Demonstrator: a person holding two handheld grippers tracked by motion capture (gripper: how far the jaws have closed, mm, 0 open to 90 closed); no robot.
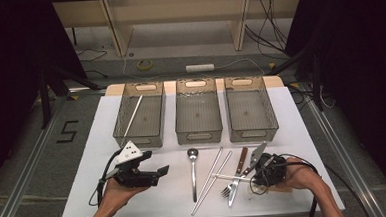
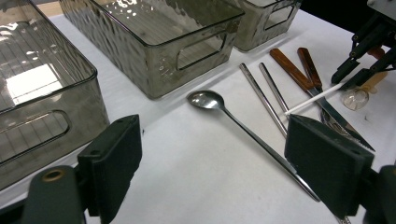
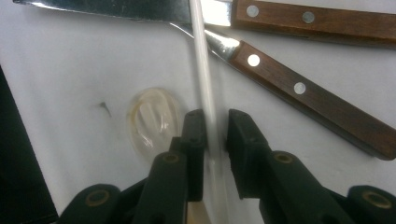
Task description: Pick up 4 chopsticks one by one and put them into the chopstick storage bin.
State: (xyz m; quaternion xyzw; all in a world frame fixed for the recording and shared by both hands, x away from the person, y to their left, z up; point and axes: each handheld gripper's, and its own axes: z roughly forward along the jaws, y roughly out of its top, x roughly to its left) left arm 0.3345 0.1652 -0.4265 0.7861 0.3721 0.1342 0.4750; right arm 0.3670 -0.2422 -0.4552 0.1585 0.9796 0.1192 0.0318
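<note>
Two grippers are at work over the white counter (image 1: pixel 135 191). The right gripper (image 3: pixel 217 128) has its black jaws nearly closed around a thin white stick (image 3: pixel 201 70). The stick runs up between the jaws and away from the gripper, crossing over the knives ahead of it. There is a small gap on one side of the stick, so I cannot tell if the jaws pinch it tight yet. Just beside the jaws, on the side away from the wooden handles, lies a small clear plastic piece (image 3: pixel 154 119) on the counter.

Ahead of the right gripper lie a knife with a wooden handle (image 3: pixel 317 100) and a second knife (image 3: pixel 313 21) a bit farther off.

In the high view, the right gripper (image 1: pixel 264 171) sits low by the knives and a fork (image 1: pixel 230 188), and the white stick (image 1: pixel 229 176) pokes out from it toward the left gripper.

The left gripper (image 1: pixel 152 171) is held by a hand well apart from the stick. Its jaws are wide open and hold nothing. Ahead of it lie a long spoon (image 2: pixel 243 128) and two metal chopsticks (image 2: pixel 268 95). Farther ahead stand three clear bins (image 1: pixel 198 119) in a row. The bin (image 1: pixel 139 116) nearest the left gripper has another white stick (image 1: pixel 132 114) in it.
</note>
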